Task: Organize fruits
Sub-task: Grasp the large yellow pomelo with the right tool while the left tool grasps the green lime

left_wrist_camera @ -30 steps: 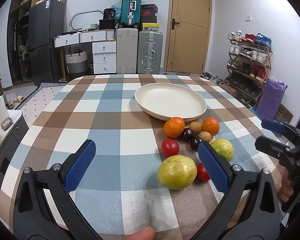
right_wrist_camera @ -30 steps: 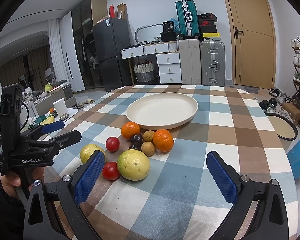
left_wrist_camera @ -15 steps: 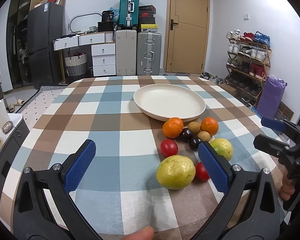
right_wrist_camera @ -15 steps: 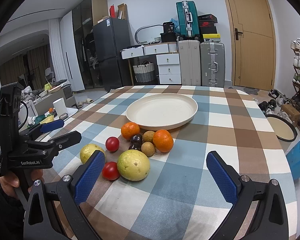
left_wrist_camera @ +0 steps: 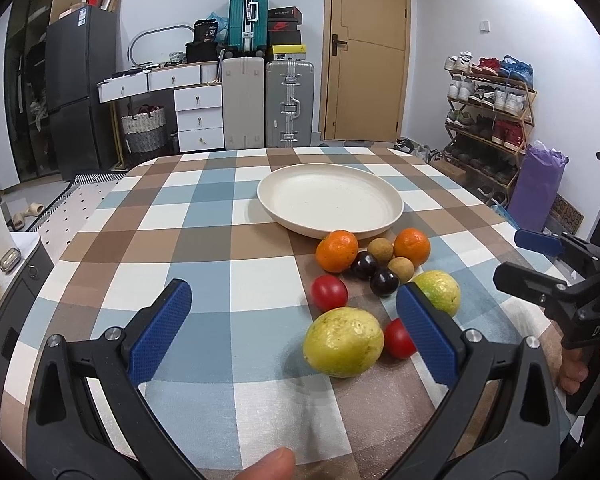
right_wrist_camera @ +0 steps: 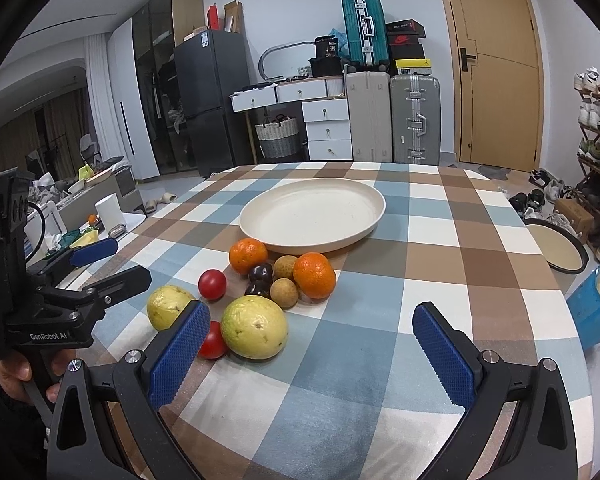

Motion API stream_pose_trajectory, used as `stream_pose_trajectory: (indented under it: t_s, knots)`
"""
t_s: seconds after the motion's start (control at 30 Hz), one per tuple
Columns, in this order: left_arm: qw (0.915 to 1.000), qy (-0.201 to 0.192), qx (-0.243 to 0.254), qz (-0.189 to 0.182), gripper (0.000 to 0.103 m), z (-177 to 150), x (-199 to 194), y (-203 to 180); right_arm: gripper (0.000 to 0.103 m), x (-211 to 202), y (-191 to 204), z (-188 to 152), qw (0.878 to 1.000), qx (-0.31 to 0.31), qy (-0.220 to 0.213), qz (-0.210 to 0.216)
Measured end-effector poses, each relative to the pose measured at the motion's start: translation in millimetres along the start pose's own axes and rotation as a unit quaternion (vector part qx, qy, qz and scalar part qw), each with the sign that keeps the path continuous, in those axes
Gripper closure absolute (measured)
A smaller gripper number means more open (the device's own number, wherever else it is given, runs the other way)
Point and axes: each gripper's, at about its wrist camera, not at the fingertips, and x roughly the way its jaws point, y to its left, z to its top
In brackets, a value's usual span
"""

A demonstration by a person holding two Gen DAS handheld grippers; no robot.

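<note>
A cream plate point(left_wrist_camera: 330, 204) point(right_wrist_camera: 312, 216) lies empty on the checked tablecloth. In front of it sits a cluster of fruit: two oranges point(left_wrist_camera: 337, 251) point(left_wrist_camera: 412, 246), two dark plums point(left_wrist_camera: 364, 265), two brown longans point(left_wrist_camera: 380, 249), two red tomatoes point(left_wrist_camera: 329, 292) point(left_wrist_camera: 399, 338), and two yellow-green guavas point(left_wrist_camera: 343, 342) point(left_wrist_camera: 438, 293). My left gripper point(left_wrist_camera: 294, 326) is open above the near table, just left of the fruit. My right gripper point(right_wrist_camera: 312, 354) is open too, near the front edge right of the cluster; the big guava point(right_wrist_camera: 255, 333) lies by its left finger.
The round table's edge drops off on all sides. Beyond it stand suitcases point(left_wrist_camera: 288, 108), a white drawer unit point(left_wrist_camera: 198, 120), a black fridge point(left_wrist_camera: 74, 92) and a shoe rack point(left_wrist_camera: 488, 112). A blue packet point(right_wrist_camera: 594, 308) and a round tray point(right_wrist_camera: 556, 246) lie off the table's right.
Both views have shifted only slightly. The fruit sits where it was, and both grippers remain open.
</note>
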Motion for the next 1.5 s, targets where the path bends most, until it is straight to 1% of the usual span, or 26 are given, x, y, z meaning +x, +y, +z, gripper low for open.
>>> stream_pose_trajectory:
  t_s: [0.07, 0.13, 0.27, 0.33, 0.5, 0.6, 0.67, 0.73, 0.8, 0.9, 0.93, 1.0, 1.07, 1.1, 1.17, 1.2, 1.27, 1.3, 1.33, 1.43, 1.5]
  knots:
    - [1.0000, -0.002, -0.001, -0.003, 0.001, 0, 0, 0, 0.000, 2, 2, 0, 1.000, -0.002, 0.005, -0.005]
    - [1.0000, -0.006, -0.001, -0.001, 0.001, 0, 0, -1, 0.000, 6, 3, 0, 1.000, -0.004, 0.014, -0.022]
    - [1.0000, -0.002, -0.005, 0.000, 0.001, 1, 3, 0, 0.000, 13, 6, 0, 0.999, -0.010, 0.030, -0.024]
    - [0.9999, 0.006, -0.010, 0.004, 0.001, 1, 6, 2, 0.000, 16, 7, 0, 0.999, -0.013, 0.037, -0.024]
    - [0.9991, 0.041, -0.002, -0.014, 0.001, 0, 17, 3, 0.000, 33, 4, 2, 0.996, 0.017, 0.081, 0.012]
    - [0.9982, 0.053, -0.001, -0.028, 0.001, -2, 22, 4, 0.001, 42, 6, 2, 0.995, 0.025, 0.095, 0.024]
    - [0.9974, 0.062, -0.003, -0.037, 0.001, -4, 25, 4, 0.009, 49, 10, 2, 0.994, 0.028, 0.107, 0.024]
    - [0.9962, 0.078, -0.007, -0.039, 0.001, -5, 31, 6, 0.013, 55, 12, 1, 0.992, 0.030, 0.116, 0.033]
    - [0.9949, 0.090, -0.012, -0.043, 0.001, -6, 36, 6, 0.013, 60, 15, 0, 0.991, 0.030, 0.124, 0.048]
    - [0.9931, 0.103, -0.019, -0.051, 0.003, -8, 43, 8, 0.013, 65, 18, -2, 0.990, 0.028, 0.131, 0.052]
    - [0.9923, 0.107, -0.020, -0.058, 0.004, -8, 45, 8, 0.015, 67, 19, -2, 0.989, 0.029, 0.133, 0.055]
    - [0.9909, 0.115, -0.017, -0.068, 0.009, -9, 49, 6, 0.019, 70, 19, -2, 0.988, 0.035, 0.136, 0.061]
    - [0.9899, 0.120, -0.011, -0.076, 0.018, -9, 50, 3, 0.024, 71, 18, -2, 0.987, 0.040, 0.139, 0.064]
    - [0.9888, 0.124, -0.009, -0.083, 0.021, -10, 51, 1, 0.026, 72, 18, -2, 0.987, 0.045, 0.140, 0.071]
    - [0.9865, 0.132, -0.007, -0.096, 0.032, -11, 52, -2, 0.032, 72, 16, -1, 0.985, 0.053, 0.142, 0.081]
    - [0.9854, 0.136, -0.006, -0.103, 0.035, -12, 53, -4, 0.033, 73, 16, -1, 0.984, 0.057, 0.142, 0.088]
    - [0.9835, 0.136, -0.009, -0.119, 0.052, -13, 52, -6, 0.041, 73, 15, -1, 0.982, 0.066, 0.144, 0.099]
    - [0.9828, 0.134, -0.013, -0.127, 0.054, -13, 51, -6, 0.043, 74, 15, -1, 0.981, 0.073, 0.145, 0.107]
    - [0.9826, 0.134, -0.014, -0.128, 0.054, -13, 51, -7, 0.047, 74, 14, -2, 0.980, 0.076, 0.145, 0.110]
    - [0.9825, 0.133, -0.015, -0.129, 0.054, -13, 49, -8, 0.051, 73, 15, -2, 0.980, 0.079, 0.145, 0.109]
    - [0.9826, 0.132, -0.018, -0.130, 0.054, -12, 47, -7, 0.051, 72, 14, -2, 0.980, 0.083, 0.145, 0.110]
